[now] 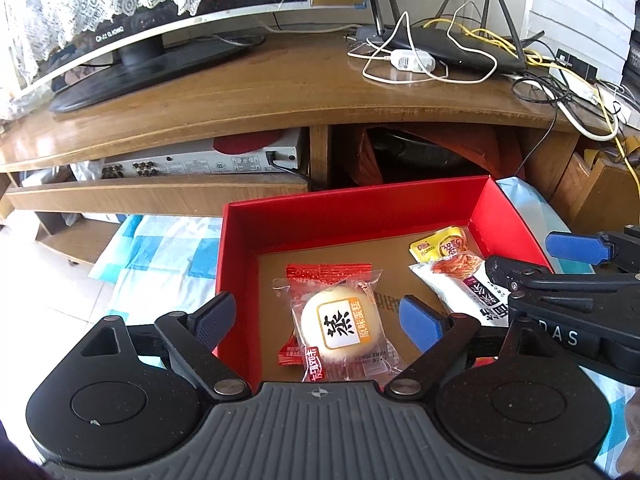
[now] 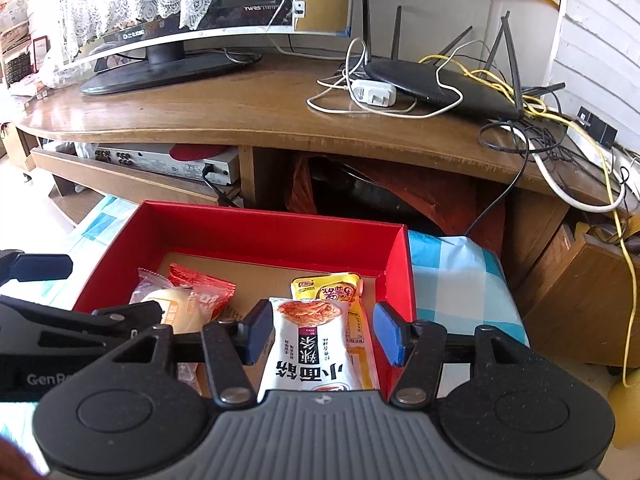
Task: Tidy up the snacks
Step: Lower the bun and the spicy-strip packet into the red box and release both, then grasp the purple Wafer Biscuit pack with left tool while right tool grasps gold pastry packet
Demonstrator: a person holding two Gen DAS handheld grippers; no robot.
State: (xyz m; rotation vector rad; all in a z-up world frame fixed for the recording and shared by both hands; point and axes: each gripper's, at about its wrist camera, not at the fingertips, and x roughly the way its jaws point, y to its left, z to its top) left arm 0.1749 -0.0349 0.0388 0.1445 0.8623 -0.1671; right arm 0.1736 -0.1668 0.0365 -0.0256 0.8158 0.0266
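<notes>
left wrist view
left gripper point(image 1: 320, 316): jaws spread wide, nothing between the pads; it hovers over the near left part of the red box point(image 1: 344, 208), its left finger outside the box's left wall.
steamed cake point(image 1: 340, 326): round pale bun in a clear wrapper, lying flat on the box's brown floor between the open fingers, touched by neither pad.
red packet point(image 1: 316, 272): lies under the cake, its ends showing above and below it.
white noodle-snack pouch point(image 1: 452, 280): right side of the box, its lower end hidden by the right gripper point(image 1: 532, 256).
yellow sachet point(image 1: 440, 245): far right corner of the box, partly under the pouch.
right gripper: comes in from the right edge with its fingers apart.

right wrist view
right gripper point(image 2: 324, 334): jaws open, straddling the white noodle-snack pouch point(image 2: 308, 340); the left pad seems to be just beside the pouch edge, contact hard to judge, and the right pad is clear of it.
yellow sachet point(image 2: 328, 290): beneath and beyond the pouch, near the box's right wall.
steamed cake point(image 2: 176, 308): left part of the red box point(image 2: 272, 228), atop the red packet point(image 2: 200, 286), partly hidden by the left gripper point(image 2: 100, 292).
surroundings: the box sits on a blue checked cloth point(image 2: 464, 280) before a wooden tv stand point(image 2: 248, 108) bearing a monitor point(image 2: 168, 36) and a router point(image 2: 440, 84).
</notes>
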